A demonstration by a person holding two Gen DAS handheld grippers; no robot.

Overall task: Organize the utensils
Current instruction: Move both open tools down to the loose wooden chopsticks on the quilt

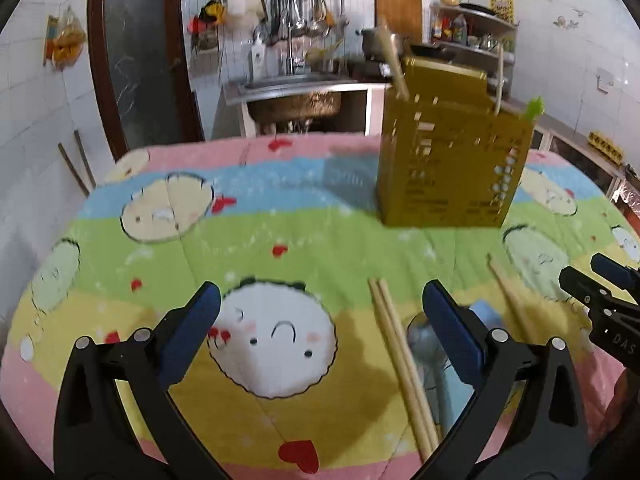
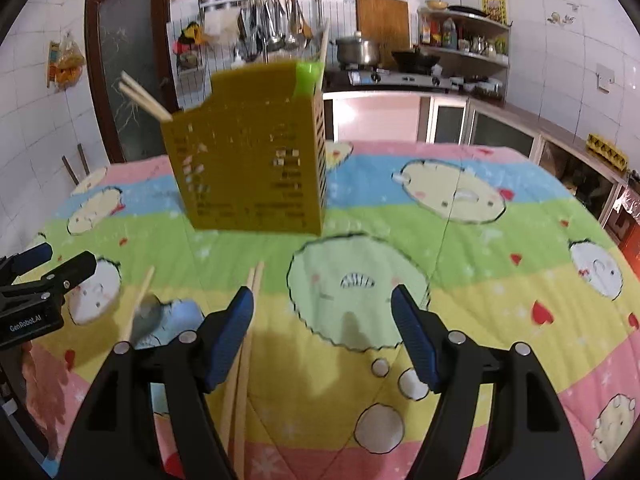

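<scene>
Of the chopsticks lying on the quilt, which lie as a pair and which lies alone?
The chopstick pair lies side by side, left of the spoon. The single chopstick lies alone, right of it.

- Utensil holder (image 1: 448,168): motion-blurred in both wrist views; the slots and markings on its front wall cannot be read, and its interior is hidden.
- Chopsticks in the holder (image 1: 394,62): only the upper ends show above the rim.
- Pair of chopsticks (image 1: 400,364) on the cloth: near ends hidden behind the left gripper's finger (image 1: 456,332).
- Spoon (image 1: 424,338): largely covered by that finger; its handle is lost below.
- Single chopstick (image 1: 512,300): blurred, its lower end indistinct.
- Green object (image 2: 307,76) at the holder's rim: too blurred to identify.
- Right gripper (image 1: 600,280): cut off by the left view's edge.
</scene>
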